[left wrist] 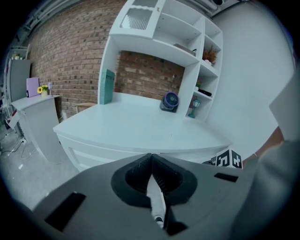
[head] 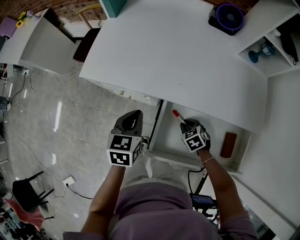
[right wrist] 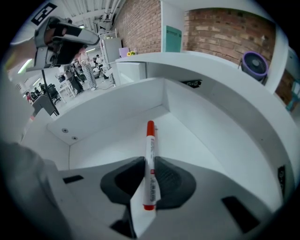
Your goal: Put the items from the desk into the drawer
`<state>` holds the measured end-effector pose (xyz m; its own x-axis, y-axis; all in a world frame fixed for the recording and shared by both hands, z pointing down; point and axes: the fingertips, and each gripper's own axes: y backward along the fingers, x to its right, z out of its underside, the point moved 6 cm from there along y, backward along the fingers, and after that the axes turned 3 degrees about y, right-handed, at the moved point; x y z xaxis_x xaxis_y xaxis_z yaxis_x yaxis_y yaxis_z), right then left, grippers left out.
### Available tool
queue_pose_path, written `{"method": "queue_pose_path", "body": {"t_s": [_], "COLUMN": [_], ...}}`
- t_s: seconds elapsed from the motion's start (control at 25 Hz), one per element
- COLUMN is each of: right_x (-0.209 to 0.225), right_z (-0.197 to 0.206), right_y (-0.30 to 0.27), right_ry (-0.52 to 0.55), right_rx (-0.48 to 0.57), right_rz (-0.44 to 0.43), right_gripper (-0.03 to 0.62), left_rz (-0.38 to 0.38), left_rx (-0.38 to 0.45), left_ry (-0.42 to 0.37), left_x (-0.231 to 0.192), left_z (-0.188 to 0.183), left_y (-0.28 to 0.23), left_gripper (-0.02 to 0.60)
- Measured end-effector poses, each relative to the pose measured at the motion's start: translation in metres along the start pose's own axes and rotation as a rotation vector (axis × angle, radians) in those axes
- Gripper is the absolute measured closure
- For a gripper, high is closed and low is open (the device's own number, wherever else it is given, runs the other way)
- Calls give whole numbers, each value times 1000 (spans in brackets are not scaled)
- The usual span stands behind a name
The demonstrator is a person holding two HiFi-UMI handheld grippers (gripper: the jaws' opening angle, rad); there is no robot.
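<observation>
My right gripper [head: 184,123] [right wrist: 150,165] is shut on a white marker with a red cap [right wrist: 149,159] [head: 177,115]. It holds the marker inside the open white drawer [head: 213,131] [right wrist: 112,126], capped end pointing toward the drawer's back corner. A dark red oblong case [head: 228,144] lies in the drawer at its right end. My left gripper [head: 133,118] [left wrist: 151,158] hovers left of the drawer, in front of the desk [head: 178,56] [left wrist: 140,126]. Its jaws are shut, with nothing between them.
A purple fan [head: 228,18] [left wrist: 169,101] stands at the desk's back right, and a teal box [head: 112,5] [left wrist: 107,86] at the back left. A shelf unit [head: 276,42] holds a blue object [head: 260,51]. A dark chair [head: 84,44] and a second white table [head: 33,42] stand on the left.
</observation>
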<state>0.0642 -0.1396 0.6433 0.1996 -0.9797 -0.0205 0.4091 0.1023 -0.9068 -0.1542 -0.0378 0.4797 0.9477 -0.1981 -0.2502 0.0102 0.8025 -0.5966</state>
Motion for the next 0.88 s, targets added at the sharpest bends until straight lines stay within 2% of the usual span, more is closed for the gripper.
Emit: {"method": "queue_pose_path", "body": {"t_s": [0.56, 0.88], "right_x": [-1, 4], "right_z": [-1, -3], "right_y": [-1, 8], "right_ry": [16, -36], "right_rx": [3, 36], "right_rz": [11, 39], "right_gripper": [515, 513], "left_rz": [0, 14], "left_rx": [-10, -4], "left_ry": [-10, -14], "left_x": [-1, 1], "left_z": [0, -1], "left_y": [-3, 1], "left_gripper": [583, 583]}}
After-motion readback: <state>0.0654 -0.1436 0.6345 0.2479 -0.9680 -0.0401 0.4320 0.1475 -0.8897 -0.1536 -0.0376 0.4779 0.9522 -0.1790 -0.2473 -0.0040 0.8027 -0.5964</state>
